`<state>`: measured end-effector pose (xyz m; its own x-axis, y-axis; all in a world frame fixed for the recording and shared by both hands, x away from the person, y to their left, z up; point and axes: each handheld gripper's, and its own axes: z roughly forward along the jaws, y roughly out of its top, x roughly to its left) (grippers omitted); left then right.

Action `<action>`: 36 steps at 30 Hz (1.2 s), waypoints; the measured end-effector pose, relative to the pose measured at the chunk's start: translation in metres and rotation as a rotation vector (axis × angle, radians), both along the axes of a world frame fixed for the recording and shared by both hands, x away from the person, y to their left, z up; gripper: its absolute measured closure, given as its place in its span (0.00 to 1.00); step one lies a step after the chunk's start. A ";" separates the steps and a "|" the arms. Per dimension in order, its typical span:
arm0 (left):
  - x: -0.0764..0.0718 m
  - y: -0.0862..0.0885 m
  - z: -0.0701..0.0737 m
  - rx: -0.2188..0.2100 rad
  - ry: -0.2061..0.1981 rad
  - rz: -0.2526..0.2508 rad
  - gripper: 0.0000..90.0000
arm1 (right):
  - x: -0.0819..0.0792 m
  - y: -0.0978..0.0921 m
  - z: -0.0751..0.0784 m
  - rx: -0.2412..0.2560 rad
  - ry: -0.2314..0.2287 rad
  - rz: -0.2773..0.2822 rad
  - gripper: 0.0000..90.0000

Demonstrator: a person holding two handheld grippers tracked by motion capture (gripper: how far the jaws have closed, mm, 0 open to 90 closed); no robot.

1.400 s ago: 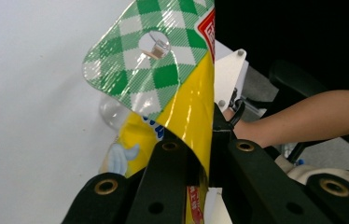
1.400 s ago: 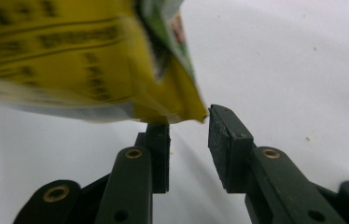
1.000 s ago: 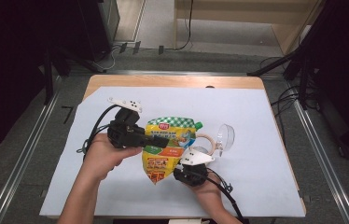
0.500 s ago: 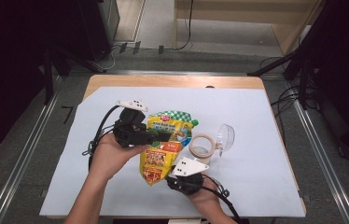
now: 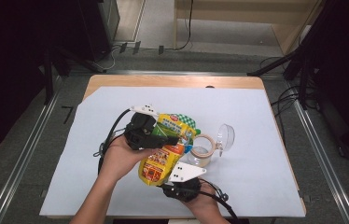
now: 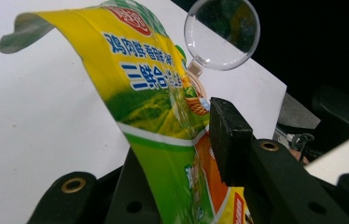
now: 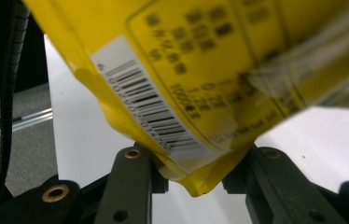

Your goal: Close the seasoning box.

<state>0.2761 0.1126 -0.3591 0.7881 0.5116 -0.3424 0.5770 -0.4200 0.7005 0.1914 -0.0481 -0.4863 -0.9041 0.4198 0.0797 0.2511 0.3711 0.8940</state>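
Observation:
A yellow and green food pouch (image 5: 165, 154) is held off the white sheet between both grippers, its top end leaning toward a clear jar (image 5: 199, 155). My left gripper (image 5: 171, 139) is shut on the pouch's upper half; in the left gripper view the pouch (image 6: 163, 121) is clamped in my left gripper (image 6: 189, 144), and it hides one jaw. My right gripper (image 5: 170, 183) is shut on the pouch's bottom edge, where the barcode corner (image 7: 163, 121) sits in my right gripper (image 7: 193, 179). The jar's round clear lid (image 5: 225, 136) stands flipped open.
A white sheet (image 5: 256, 121) covers the wooden table (image 5: 172, 80). The jar stands just right of the pouch, close to both grippers. Black cables trail from the left gripper across the sheet (image 5: 109, 140). Metal rails run along both sides of the table.
The left gripper has shifted right and raised the pouch's top toward the jar. The right gripper has drawn back toward the near edge, still holding the pouch's bottom.

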 end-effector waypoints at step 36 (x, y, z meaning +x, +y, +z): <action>0.024 -0.023 -0.014 0.062 0.184 0.028 0.67 | -0.001 0.007 0.015 0.010 0.082 0.095 0.73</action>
<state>0.2999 0.0891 -0.3727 0.7001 0.5570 -0.4468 0.7052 -0.4410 0.5552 0.1905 -0.0411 -0.4715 -0.9302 0.3309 0.1587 0.2874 0.3881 0.8756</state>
